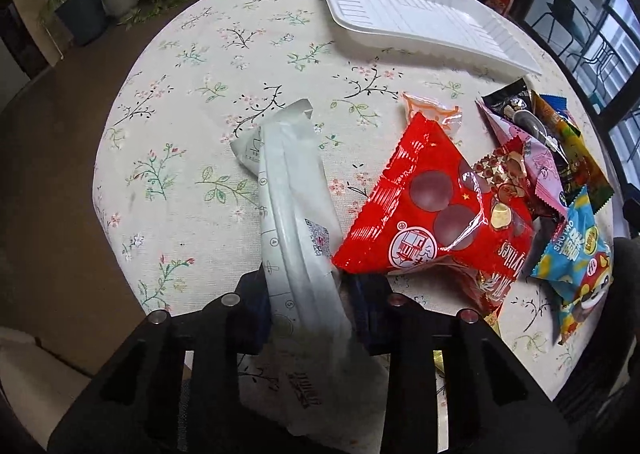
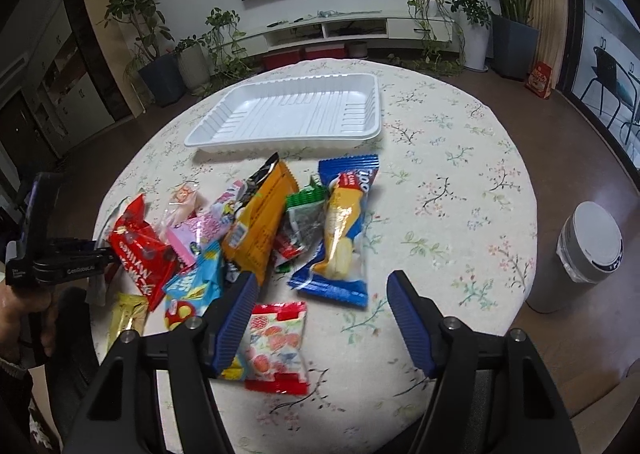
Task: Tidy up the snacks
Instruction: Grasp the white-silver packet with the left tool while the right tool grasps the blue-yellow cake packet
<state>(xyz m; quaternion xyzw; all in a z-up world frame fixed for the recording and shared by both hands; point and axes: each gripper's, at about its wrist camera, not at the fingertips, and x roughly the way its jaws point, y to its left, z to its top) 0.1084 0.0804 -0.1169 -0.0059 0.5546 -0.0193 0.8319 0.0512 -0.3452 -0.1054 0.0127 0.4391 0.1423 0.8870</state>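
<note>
Snack packets (image 2: 256, 238) heaped before empty white tray (image 2: 288, 110)

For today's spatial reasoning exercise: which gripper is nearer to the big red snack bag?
Left. The left gripper, gripping a white packet, sits right beside the red snack bag; the right gripper hovers open further off.

The left wrist view looks steeply down along its tongs (image 1: 306, 294), close over the left part of the surface (image 1: 192, 126). The right wrist view looks down less steeply from the near edge of the surface (image 2: 460, 182), taking in the room beyond. Both share the white tray (image 1: 424, 10) (image 2: 292, 114) at the far side and the snack pile (image 1: 500, 190) (image 2: 248, 230).
</note>
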